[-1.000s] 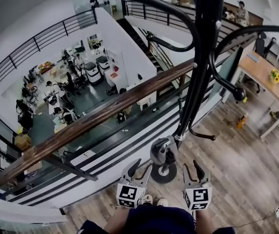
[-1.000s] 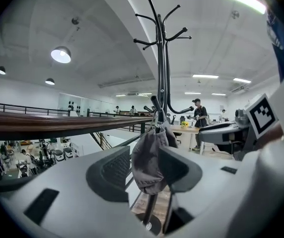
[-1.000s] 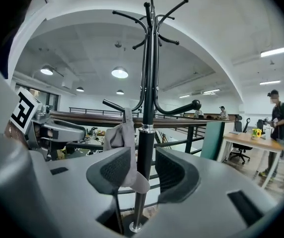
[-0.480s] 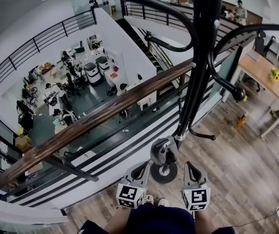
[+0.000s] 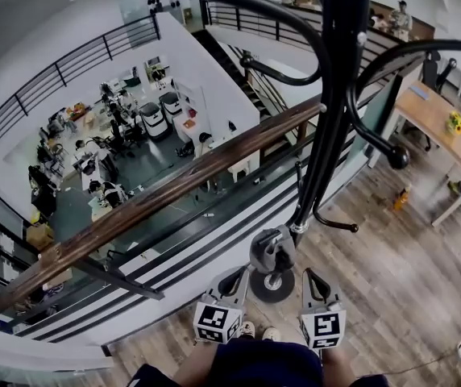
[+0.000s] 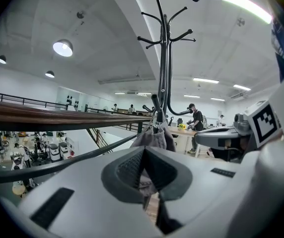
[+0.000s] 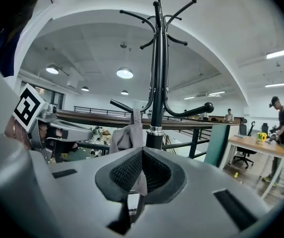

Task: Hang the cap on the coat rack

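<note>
Both of my grippers are clamped shut on the grey cap (image 5: 272,252), thin cloth pinched between the pads: left gripper (image 5: 237,276) on one side, right gripper (image 5: 312,277) on the other. It sits low against the pole of the black coat rack (image 5: 327,135), near the wooden railing (image 5: 174,185).

I see a long brown wooden handrail (image 5: 174,185) on black metal bars running slantwise across my head view. Beyond and below it lies a lower floor of cluttered workstations (image 5: 110,135). To my right, the grey-brown plank floor (image 5: 408,272) carries a light wooden desk (image 5: 432,115) bearing yellow flowers (image 5: 455,123). A person in dark clothes (image 7: 283,125) stands beside that desk, near a black office chair (image 7: 242,155).
</note>
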`<state>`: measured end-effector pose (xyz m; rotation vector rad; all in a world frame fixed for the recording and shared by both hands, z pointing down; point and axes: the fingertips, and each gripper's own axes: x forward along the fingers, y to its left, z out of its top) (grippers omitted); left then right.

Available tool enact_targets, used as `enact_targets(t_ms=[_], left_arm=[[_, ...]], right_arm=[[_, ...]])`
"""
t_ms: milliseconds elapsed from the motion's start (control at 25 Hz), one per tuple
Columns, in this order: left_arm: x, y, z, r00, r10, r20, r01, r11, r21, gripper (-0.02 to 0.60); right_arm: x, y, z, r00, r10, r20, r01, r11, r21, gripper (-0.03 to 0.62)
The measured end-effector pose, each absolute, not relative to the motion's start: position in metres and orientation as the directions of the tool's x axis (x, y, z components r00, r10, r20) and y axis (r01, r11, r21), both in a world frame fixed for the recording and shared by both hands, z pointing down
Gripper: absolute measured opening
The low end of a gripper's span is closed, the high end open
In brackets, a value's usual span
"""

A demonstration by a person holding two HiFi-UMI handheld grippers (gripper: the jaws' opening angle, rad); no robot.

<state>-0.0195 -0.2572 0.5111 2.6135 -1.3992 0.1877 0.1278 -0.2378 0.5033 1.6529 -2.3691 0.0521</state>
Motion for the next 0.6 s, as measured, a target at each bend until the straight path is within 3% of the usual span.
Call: enact_targets(t_ms=[600], left_arm=[[-0.0258,-0.2605,0.5078,0.545,-0.818,0.183,-0.837,-0.543,0.068,0.003]], right_arm=[[0.1271,-0.2404,0.5024,-0.333,-0.919,0.213,-0.927,0.36,0.108,0.008]])
